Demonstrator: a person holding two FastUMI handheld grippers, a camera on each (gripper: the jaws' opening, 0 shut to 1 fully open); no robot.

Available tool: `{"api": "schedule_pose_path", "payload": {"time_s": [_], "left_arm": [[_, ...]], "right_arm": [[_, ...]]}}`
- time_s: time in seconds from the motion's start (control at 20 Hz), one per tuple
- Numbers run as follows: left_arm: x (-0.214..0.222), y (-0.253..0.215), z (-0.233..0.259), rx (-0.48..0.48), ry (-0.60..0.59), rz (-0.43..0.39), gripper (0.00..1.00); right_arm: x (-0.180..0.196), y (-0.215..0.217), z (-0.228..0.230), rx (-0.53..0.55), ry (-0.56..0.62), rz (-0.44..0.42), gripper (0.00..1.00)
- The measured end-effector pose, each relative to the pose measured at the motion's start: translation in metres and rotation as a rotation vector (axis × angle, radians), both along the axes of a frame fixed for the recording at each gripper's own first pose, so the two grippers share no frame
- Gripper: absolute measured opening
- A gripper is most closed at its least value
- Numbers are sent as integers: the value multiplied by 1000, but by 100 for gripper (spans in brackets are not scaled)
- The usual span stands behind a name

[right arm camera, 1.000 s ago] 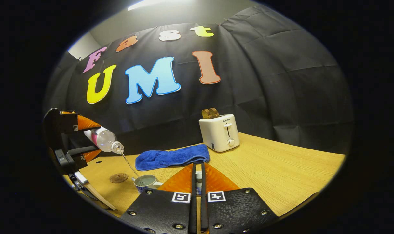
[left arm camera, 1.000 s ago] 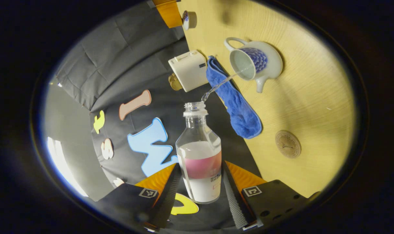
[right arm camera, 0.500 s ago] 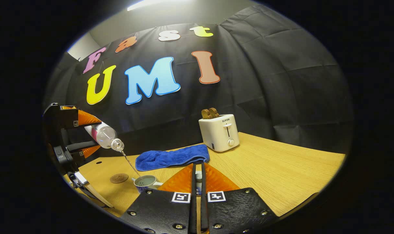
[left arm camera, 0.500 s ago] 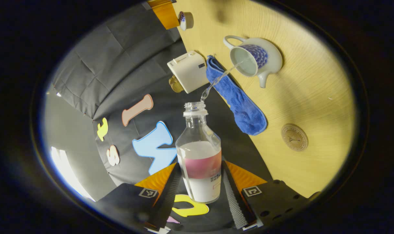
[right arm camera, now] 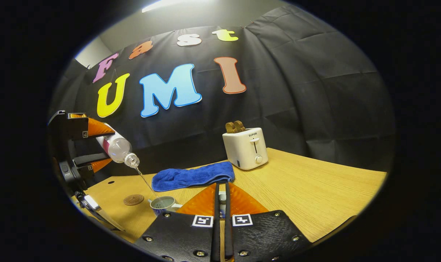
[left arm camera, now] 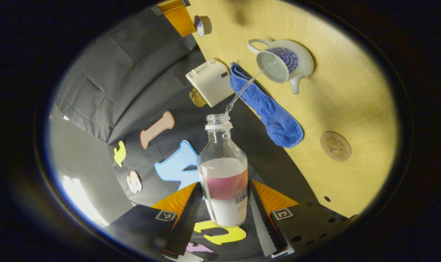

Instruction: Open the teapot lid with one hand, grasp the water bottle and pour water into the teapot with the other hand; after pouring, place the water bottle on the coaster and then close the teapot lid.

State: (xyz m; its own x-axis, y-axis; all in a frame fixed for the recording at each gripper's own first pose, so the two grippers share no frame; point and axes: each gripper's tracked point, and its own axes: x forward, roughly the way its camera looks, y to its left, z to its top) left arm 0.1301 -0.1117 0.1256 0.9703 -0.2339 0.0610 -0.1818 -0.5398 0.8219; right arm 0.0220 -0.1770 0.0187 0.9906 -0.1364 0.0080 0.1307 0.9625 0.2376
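In the right gripper view, the left gripper (right arm camera: 96, 145) is at the far left, raised above the table (right arm camera: 315, 189), its jaws closed on the water bottle (right arm camera: 116, 147). The bottle is tipped neck-down toward the right, and a thin stream of water (right arm camera: 145, 182) falls from its mouth into the open teapot (right arm camera: 162, 204), which stands on the table below and to the right of the bottle. Just left of the teapot lies the round coaster (right arm camera: 133, 199), bare. Behind them a blue towel (right arm camera: 193, 175) lies along the table, and right of it stands a white toaster (right arm camera: 245, 148) with toast in its slots. At the bottom centre, the right gripper (right arm camera: 220, 203) has its jaws drawn narrow around a small pale piece, the teapot lid (right arm camera: 222, 198), mostly hidden between them.

In the left gripper view, the left gripper (left arm camera: 223, 203) holds the water bottle (left arm camera: 224, 174) squarely between its jaws, both pressing on the labelled lower body, neck pointing away. The stream (left arm camera: 242, 91) arcs from its mouth to the teapot (left arm camera: 282, 63), whose opening is uncovered. The towel (left arm camera: 267, 107) lies between the toaster (left arm camera: 210, 82) and the teapot; the coaster (left arm camera: 335, 146) sits well apart on the table (left arm camera: 351, 91). Near the top edge, the lid (left arm camera: 198, 24) shows at the tip of the right gripper (left arm camera: 180, 14).
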Motion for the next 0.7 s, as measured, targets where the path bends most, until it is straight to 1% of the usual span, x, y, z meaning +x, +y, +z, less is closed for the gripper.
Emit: {"api": "schedule_pose_path", "payload": {"time_s": [0.45, 0.5, 0.55, 0.7], "left_arm": [[-5, -8, 2, 88, -33, -28, 87], [-4, -11, 3, 94, -35, -31, 80], [-4, -14, 3, 102, -38, -34, 87], [-6, -16, 4, 119, -45, -43, 87]], "right_arm": [[0, -1, 0, 2, 0, 0, 5], [-1, -1, 0, 2, -1, 0, 5], [-1, -1, 1, 2, 0, 0, 5], [0, 0, 0, 1, 1, 1, 5]]}}
